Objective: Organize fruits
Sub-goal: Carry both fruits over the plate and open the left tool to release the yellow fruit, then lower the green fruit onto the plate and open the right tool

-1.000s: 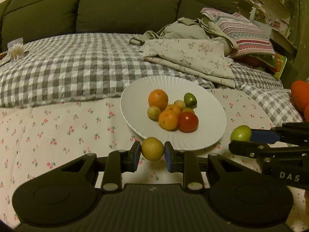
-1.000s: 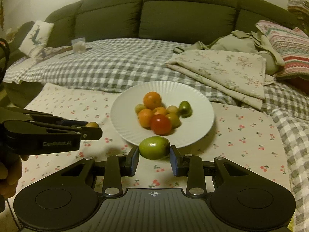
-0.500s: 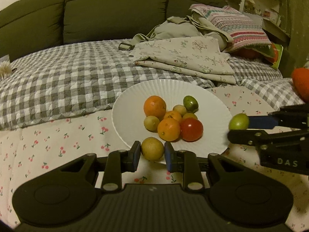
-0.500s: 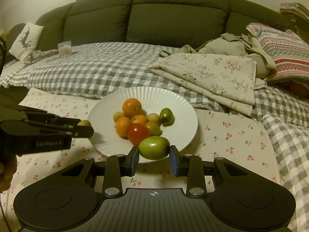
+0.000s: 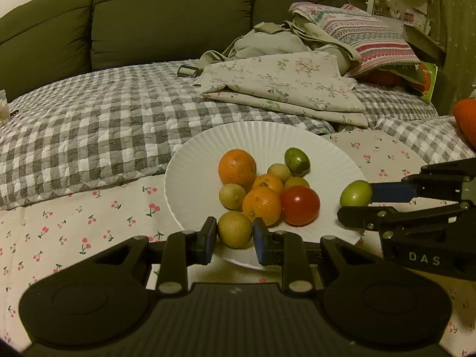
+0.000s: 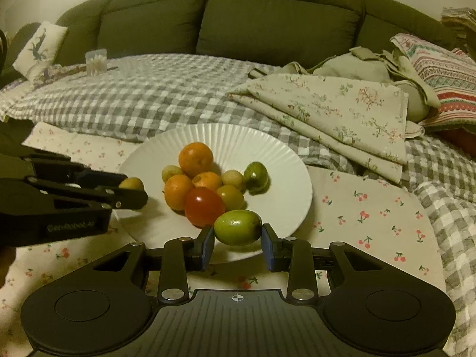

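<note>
A white ribbed plate (image 5: 190, 178) (image 6: 282, 160) lies on the cherry-print cloth and holds several fruits: oranges (image 5: 237, 166), a red tomato (image 5: 300, 205), small yellow ones and a green one (image 5: 296, 160). My left gripper (image 5: 234, 235) is shut on a small yellow fruit (image 5: 235, 229) over the plate's near rim. My right gripper (image 6: 238, 241) is shut on a green fruit (image 6: 237, 227) above the plate's front edge. Each gripper shows in the other's view, the right gripper (image 5: 357, 205) at the plate's right side, the left gripper (image 6: 131, 190) at its left side.
A grey checked quilt (image 5: 89, 125) lies behind the plate, with folded floral cloth (image 5: 285, 86), a beige bag and a striped cushion (image 5: 372, 38) at the back right. A dark green sofa back (image 6: 267, 15) closes off the rear. Something orange (image 5: 467, 119) sits at the right edge.
Both grippers have moved in over the plate with their fruits still held. The plate and its fruit pile look nearer in both wrist views.
</note>
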The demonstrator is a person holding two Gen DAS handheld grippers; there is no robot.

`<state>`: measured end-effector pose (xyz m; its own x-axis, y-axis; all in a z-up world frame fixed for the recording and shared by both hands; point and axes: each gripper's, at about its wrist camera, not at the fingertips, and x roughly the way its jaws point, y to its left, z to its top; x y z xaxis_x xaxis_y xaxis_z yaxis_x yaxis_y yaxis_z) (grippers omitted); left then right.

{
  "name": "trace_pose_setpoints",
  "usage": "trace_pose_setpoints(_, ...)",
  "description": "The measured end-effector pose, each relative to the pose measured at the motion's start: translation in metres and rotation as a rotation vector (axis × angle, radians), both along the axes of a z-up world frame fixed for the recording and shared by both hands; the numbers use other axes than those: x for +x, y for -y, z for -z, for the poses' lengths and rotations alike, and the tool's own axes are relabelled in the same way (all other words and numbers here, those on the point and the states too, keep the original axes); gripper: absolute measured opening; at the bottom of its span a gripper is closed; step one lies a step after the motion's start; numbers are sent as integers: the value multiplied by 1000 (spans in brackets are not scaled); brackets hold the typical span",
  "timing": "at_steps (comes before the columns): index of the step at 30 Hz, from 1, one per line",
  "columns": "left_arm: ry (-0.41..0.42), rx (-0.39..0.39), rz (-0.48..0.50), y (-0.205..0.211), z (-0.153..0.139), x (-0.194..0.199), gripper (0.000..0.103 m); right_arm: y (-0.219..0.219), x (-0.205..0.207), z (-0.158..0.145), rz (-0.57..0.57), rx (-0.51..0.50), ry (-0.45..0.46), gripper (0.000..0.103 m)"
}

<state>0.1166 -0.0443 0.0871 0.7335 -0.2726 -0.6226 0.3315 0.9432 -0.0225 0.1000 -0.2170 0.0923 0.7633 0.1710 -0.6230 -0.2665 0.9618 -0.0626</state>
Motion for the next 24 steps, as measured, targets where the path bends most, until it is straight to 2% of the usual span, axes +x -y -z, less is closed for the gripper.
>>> trace_pose_setpoints(12, 4, -9, -3, -1, 3, 8, 26, 0, 10, 5, 9, 5, 3, 33)
trace_pose_setpoints(18, 3, -26, -10, -3, 1, 7, 40, 5, 12, 4, 21, 53, -10, 34)
trace_pose_setpoints(22, 9, -32, -20, -5, -3, 4, 45, 7, 12, 2, 31, 51, -9, 35)
trace_pose_setpoints(24, 8, -34, -21, -6, -4, 3, 46, 7, 11, 0, 31, 58, -6, 39)
